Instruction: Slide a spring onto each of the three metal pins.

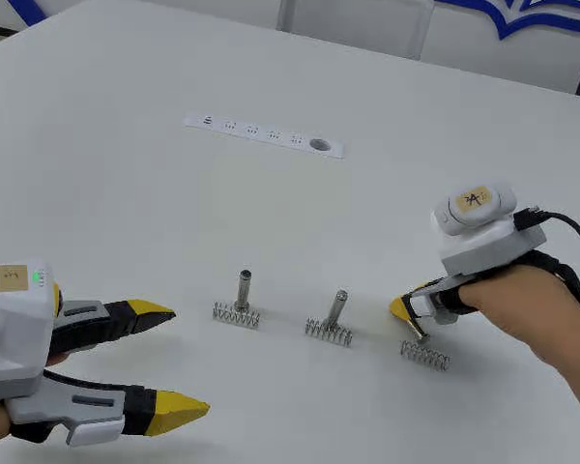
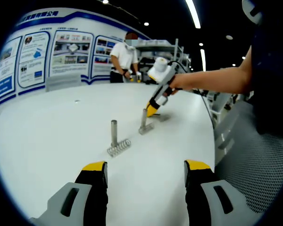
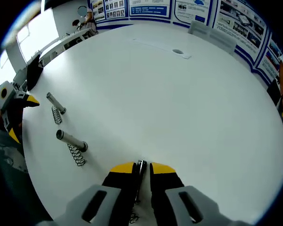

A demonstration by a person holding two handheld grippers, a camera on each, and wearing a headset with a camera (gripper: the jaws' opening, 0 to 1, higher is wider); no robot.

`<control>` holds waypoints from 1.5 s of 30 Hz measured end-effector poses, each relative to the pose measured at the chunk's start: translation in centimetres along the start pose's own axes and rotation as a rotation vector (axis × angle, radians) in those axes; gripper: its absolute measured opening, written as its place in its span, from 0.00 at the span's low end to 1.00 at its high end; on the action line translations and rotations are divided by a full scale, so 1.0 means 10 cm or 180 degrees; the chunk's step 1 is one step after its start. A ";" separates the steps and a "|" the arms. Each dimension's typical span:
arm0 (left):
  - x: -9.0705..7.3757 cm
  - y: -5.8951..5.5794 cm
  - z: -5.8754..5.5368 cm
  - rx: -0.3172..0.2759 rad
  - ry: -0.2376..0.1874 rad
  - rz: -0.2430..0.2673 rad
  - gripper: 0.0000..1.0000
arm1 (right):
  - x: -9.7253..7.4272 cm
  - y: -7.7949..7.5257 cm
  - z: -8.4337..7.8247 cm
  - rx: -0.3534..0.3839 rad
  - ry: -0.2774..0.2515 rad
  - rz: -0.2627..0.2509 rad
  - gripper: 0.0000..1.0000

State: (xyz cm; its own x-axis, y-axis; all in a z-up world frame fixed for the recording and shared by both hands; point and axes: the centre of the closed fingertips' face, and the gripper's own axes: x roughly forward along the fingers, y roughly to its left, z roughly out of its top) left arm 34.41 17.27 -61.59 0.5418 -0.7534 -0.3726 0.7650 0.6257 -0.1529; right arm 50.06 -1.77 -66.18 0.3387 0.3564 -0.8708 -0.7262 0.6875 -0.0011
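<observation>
- Right gripper (image 3: 137, 167): the jaws are drawn almost together and grasp the third pin (image 3: 140, 164) near its upper end. In the head view this pin leans, with its lower end down at the table (image 1: 97, 193).
- Left gripper (image 2: 146, 167): the jaws are spread wide and hold nothing. It hovers low over the table, short of the left pin (image 1: 243, 288) and well apart from the right gripper.
- Third spring (image 1: 425, 355): it lies on its side on the table just beside the foot of the held pin and is not threaded onto it.
- Middle pin (image 1: 337, 307) and left pin: both stand on the table with bare shafts. The middle spring (image 1: 329, 333) and the left spring (image 1: 237, 314) each lie flat at the foot of their pin.
- Progress, as judged: no spring sits on a pin, so all three remain to be done. The grip on the third pin suggests the first fitting is only being prepared.
- Power strip (image 1: 263, 133): it is set in the table beyond the pins, well apart from the work.
</observation>
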 end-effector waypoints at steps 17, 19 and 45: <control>0.00 0.02 0.00 -0.0009 0.0021 -0.0010 0.66 | 0.02 0.01 0.00 -0.0070 0.0300 -0.0007 0.13; 0.00 0.02 0.00 -0.0004 0.0030 -0.0011 0.66 | 0.03 0.02 0.00 -0.0093 0.0344 0.0002 0.11; -0.03 0.00 0.21 0.0189 -0.0005 -0.0002 0.64 | -0.24 0.00 0.04 0.0076 -0.0057 -0.0053 0.09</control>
State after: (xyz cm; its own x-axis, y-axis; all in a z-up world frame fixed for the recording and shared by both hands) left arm 34.97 17.03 -59.56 0.5418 -0.7542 -0.3711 0.7846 0.6121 -0.0986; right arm 49.44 -2.36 -63.91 0.3614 0.3560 -0.8618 -0.7059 0.7083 -0.0035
